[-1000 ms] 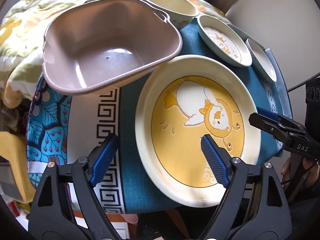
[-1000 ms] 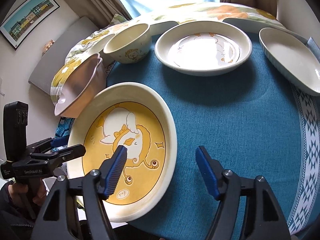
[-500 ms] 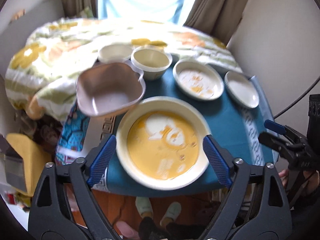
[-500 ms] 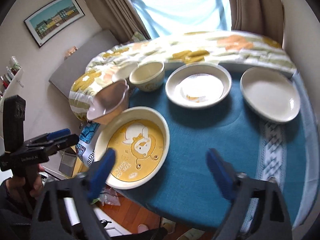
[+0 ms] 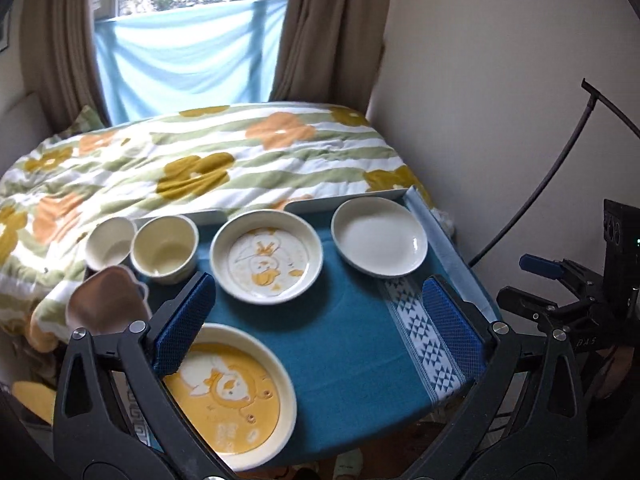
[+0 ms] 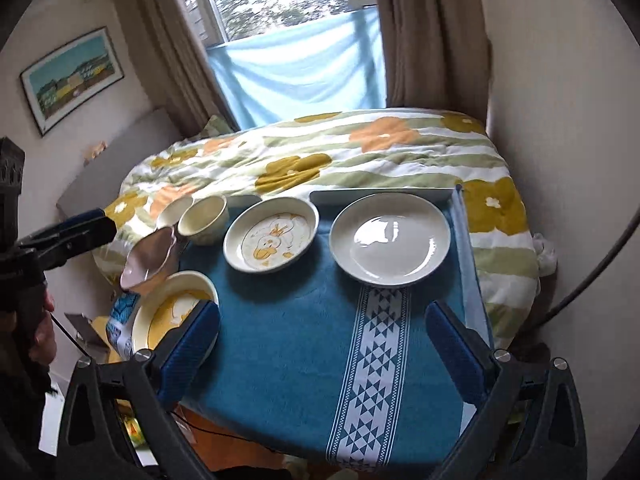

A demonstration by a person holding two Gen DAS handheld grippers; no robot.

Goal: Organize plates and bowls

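On the table [image 6: 280, 340], six pieces were logged: yellow plate [image 5: 228, 404], pink bowl [image 5: 106, 304], others behind, apparently unstacked. Both grippers [image 5: 316, 328] [image 6: 320, 344] were held back, jaws apart, empty. Like pieces were best nested, rims gripped squarely.

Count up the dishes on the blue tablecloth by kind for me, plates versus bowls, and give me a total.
Plates: 3, the yellow duck plate, the white duck plate and the plain white plate.
Bowls: 3, the pink bowl, the cream bowl and the small white bowl.
Total: 6 dishes.
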